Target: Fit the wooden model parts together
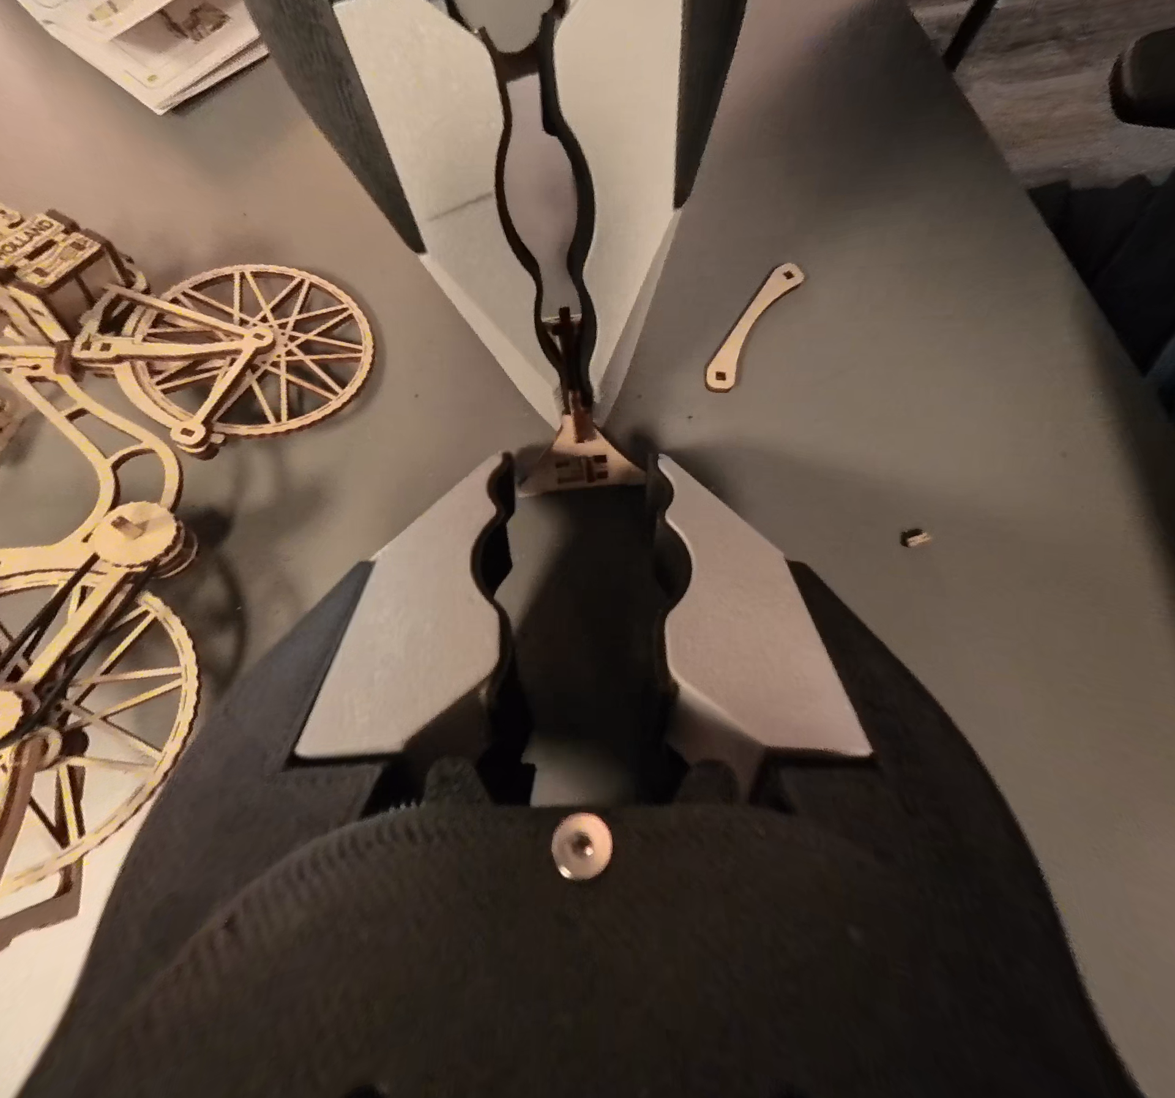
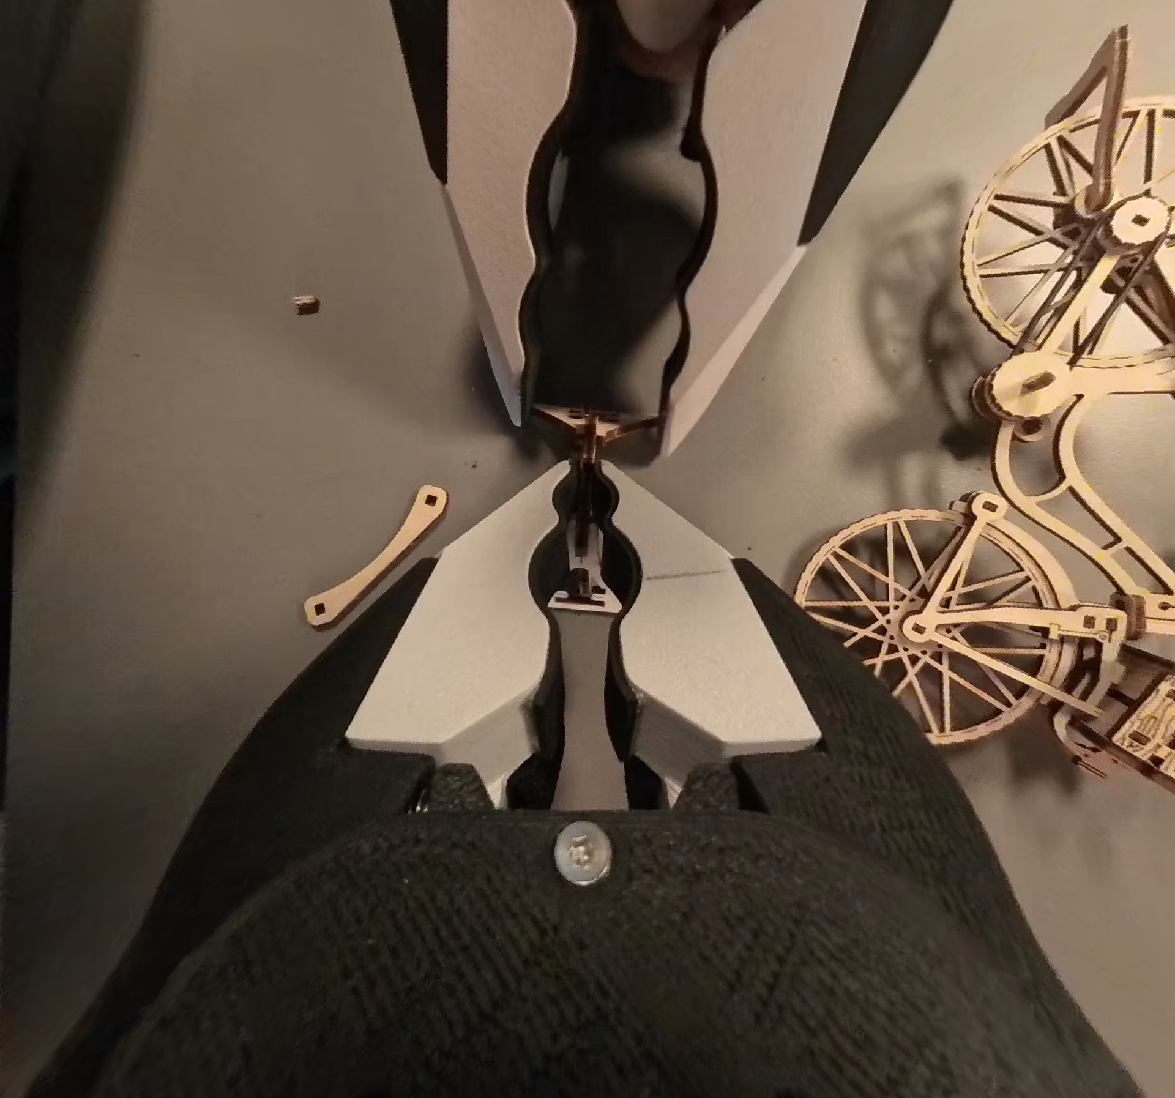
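My left gripper (image 1: 580, 462) is shut across the width of a small flat triangular wooden plate (image 1: 575, 471) with slots cut in it, held above the grey table (image 1: 858, 209). My right gripper (image 2: 584, 471) is shut on a thin, narrow wooden part (image 2: 582, 536) standing on edge. The two grippers face each other tip to tip. The thin part's end meets the middle of the plate (image 2: 594, 416). In the left wrist view the right gripper (image 1: 575, 409) comes in from the top. In the right wrist view the left gripper (image 2: 594, 425) comes in from the top.
A partly built wooden bicycle model (image 1: 191, 355) lies on the table beside the grippers; it also shows in the right wrist view (image 2: 1017, 559). A curved wooden strip (image 1: 753, 326) and a tiny wooden block (image 1: 915, 537) lie loose. An instruction booklet (image 1: 140, 5) lies at the far corner. Only a small space, under 4 cm, lies between the two pairs of fingers.
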